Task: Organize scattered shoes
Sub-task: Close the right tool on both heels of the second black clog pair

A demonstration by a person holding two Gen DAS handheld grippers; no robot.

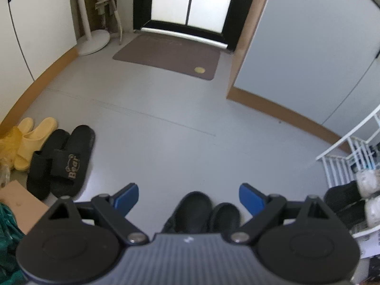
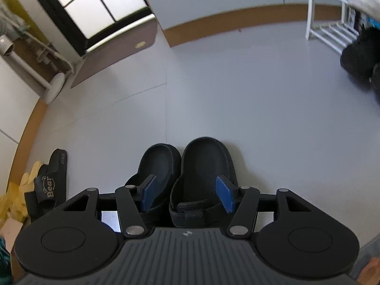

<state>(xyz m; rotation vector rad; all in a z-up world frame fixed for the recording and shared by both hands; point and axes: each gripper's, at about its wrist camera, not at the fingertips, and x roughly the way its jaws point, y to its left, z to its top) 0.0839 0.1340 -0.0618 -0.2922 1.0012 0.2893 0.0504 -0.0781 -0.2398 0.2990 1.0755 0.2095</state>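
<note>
The floor [image 1: 166, 109] is a plain grey surface with faint seam lines, bordered by a brown skirting. On it lie a brown mat [image 1: 168, 55] at the door, a white round stand base [image 1: 93, 41] beside the mat, a pair of black clogs [image 2: 187, 168] set side by side and touching, and, near the left wall, a pair of black slides [image 1: 60, 163] next to a pair of yellow slippers [image 1: 30, 140]. A white rack [image 1: 351, 156] stands on the floor at the right, with dark shoes [image 1: 344, 201] on it.
</note>
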